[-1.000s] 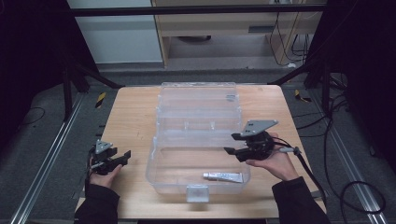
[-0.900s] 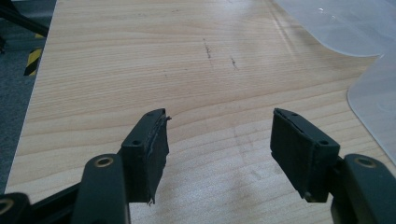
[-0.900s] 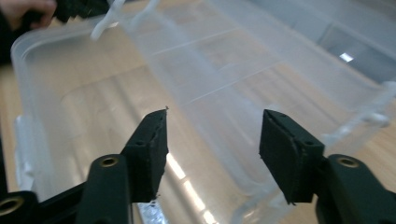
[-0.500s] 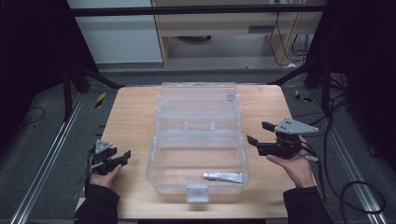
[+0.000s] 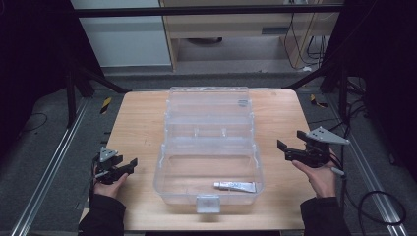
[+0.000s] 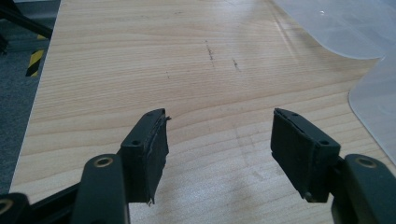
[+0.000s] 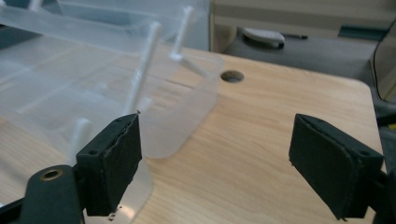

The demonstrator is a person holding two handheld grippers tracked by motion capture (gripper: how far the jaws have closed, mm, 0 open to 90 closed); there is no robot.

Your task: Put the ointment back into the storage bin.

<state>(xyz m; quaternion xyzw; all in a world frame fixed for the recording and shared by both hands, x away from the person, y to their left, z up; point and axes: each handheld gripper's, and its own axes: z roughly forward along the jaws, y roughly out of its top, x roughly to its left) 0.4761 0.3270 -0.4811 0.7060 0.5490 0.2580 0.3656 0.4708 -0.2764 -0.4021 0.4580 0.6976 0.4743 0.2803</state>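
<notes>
The pale wooden surface [image 5: 142, 123] carries a large clear plastic case [image 5: 209, 142] lying open at its middle, lid folded away from the person. A small silver-grey tube [image 5: 235, 186] lies inside the case's near tray, toward its right corner. The right claw [image 5: 291, 151] hangs spread and empty just right of the case; the left claw [image 5: 125, 166], also spread, holds nothing well left of it. With the tube stowed, I judge closing the lid comes next, needing a claw at the far rim.

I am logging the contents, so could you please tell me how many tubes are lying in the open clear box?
1. A single small tube lies in the near right corner of the clear box; nothing else shows through its walls.
</notes>
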